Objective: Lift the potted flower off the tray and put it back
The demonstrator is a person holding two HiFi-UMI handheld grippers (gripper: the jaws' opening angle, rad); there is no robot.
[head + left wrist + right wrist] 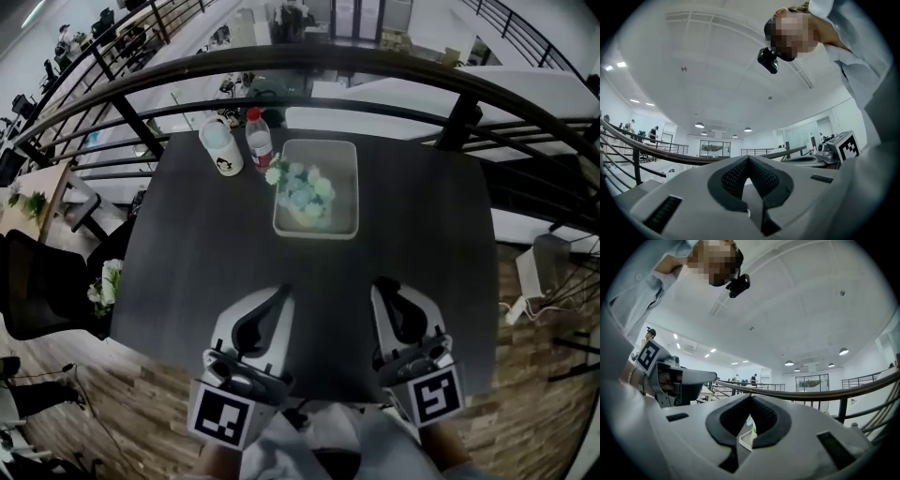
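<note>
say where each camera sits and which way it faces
Head view: on the person's head, steeply down at dark square table, pale rectangular tray holding the white-blue potted flower; left gripper, right gripper shut at bottom.
Left gripper view: on that gripper, level over shut jaws toward black railing, ceiling; pale sleeve shows.
Right gripper view: likewise; tray corner beyond jaws.
Shared: both gripper views show the railing.

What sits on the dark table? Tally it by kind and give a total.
White cylindrical cup: 1
Clear plastic bottle with a red cap: 1
Pale rectangular tray: 1
Potted flower with pale blue blooms: 1
Total: 4
</note>
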